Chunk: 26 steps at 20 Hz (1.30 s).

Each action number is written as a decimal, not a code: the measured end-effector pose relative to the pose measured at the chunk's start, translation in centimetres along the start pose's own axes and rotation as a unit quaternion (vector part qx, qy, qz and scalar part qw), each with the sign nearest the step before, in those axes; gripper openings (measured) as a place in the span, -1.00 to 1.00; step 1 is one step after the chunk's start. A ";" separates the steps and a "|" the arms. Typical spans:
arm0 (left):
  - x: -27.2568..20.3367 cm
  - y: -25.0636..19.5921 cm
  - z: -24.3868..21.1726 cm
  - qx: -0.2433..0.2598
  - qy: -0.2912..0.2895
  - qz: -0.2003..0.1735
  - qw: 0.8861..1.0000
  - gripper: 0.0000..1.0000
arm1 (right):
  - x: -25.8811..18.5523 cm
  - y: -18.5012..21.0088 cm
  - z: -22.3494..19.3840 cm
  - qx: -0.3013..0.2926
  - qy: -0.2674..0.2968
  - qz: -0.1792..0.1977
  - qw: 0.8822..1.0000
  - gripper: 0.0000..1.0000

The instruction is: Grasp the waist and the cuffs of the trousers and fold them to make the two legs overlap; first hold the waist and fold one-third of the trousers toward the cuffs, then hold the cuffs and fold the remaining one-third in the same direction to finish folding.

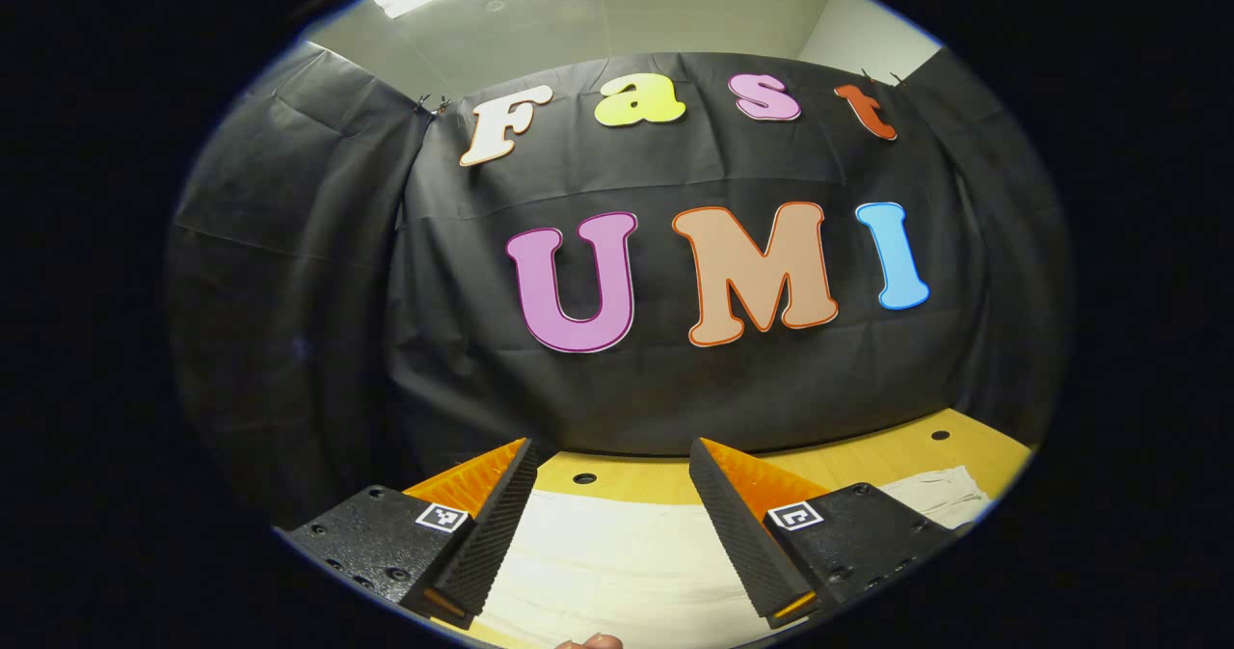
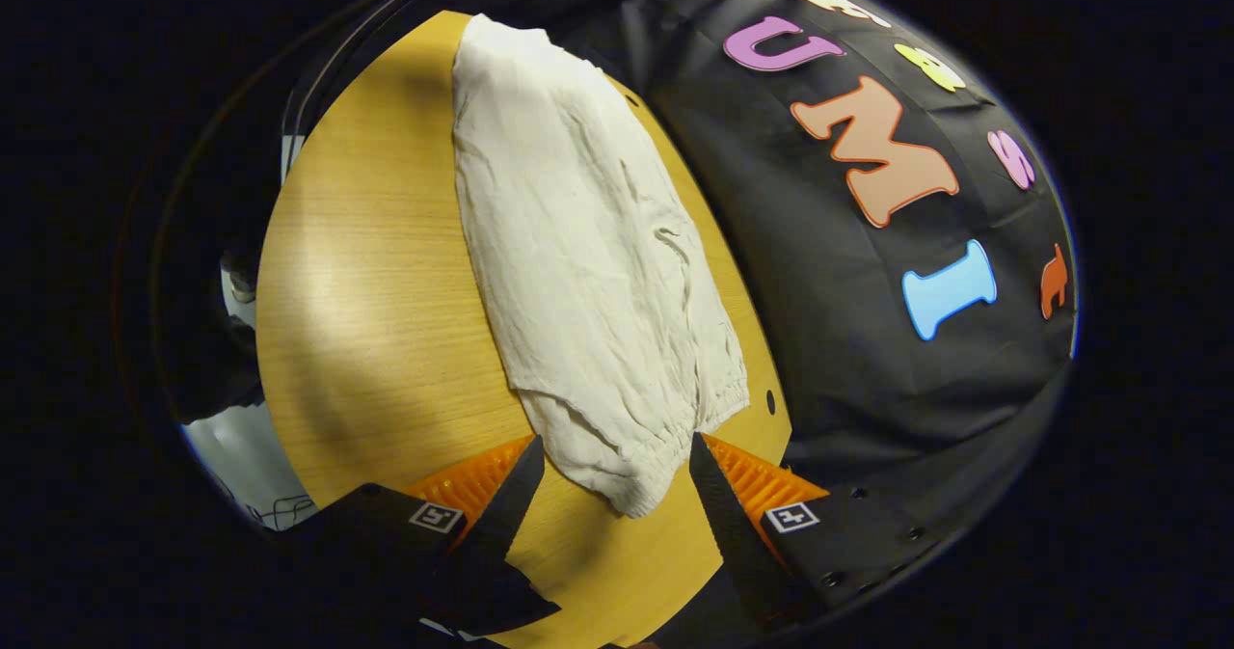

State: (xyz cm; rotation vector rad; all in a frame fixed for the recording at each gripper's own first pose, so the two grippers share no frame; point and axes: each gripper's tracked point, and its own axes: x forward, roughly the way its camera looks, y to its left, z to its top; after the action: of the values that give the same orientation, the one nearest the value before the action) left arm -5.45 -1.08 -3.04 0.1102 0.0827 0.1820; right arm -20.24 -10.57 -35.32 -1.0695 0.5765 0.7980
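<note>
Fingertip: a person's fingertip (image 1: 590,641) shows at the bottom edge of the left gripper view, nearest the lens.
Left gripper (image 1: 612,475): my fingers (image 1: 487,533) are spread apart and grasp nothing; they hang above the pale cloth.
Right gripper (image 2: 617,475): my fingers (image 2: 728,524) are released, one on each side of the elastic cuffs (image 2: 656,451), not pressing them.
Trousers (image 2: 588,254): cream, wrinkled, lying flat along the far side of the counter, near the black booth wall (image 2: 829,340); in the right gripper view they run away from my fingers.
Counter (image 2: 376,283): light wood, with small round holes near its far edge.
</note>
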 end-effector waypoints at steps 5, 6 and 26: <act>-0.2 0.1 -0.3 0.012 0.003 0.010 1.000 0.93 | 2.3 0.0 0.4 -0.038 -0.004 0.021 0.999 0.87; -0.2 0.0 -0.4 0.014 0.006 0.012 1.000 0.93 | 2.8 -0.4 0.8 -0.041 -0.003 0.021 0.999 0.80; 1.7 9.0 -6.8 0.142 0.059 -0.001 0.988 0.92 | 7.0 0.3 1.1 -0.036 0.066 0.024 0.997 -0.84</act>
State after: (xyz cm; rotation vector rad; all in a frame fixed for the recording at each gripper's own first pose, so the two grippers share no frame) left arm -5.95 8.69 -8.88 0.3834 0.2274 0.1736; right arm -16.26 -7.43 -40.31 -1.1845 0.6913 0.7990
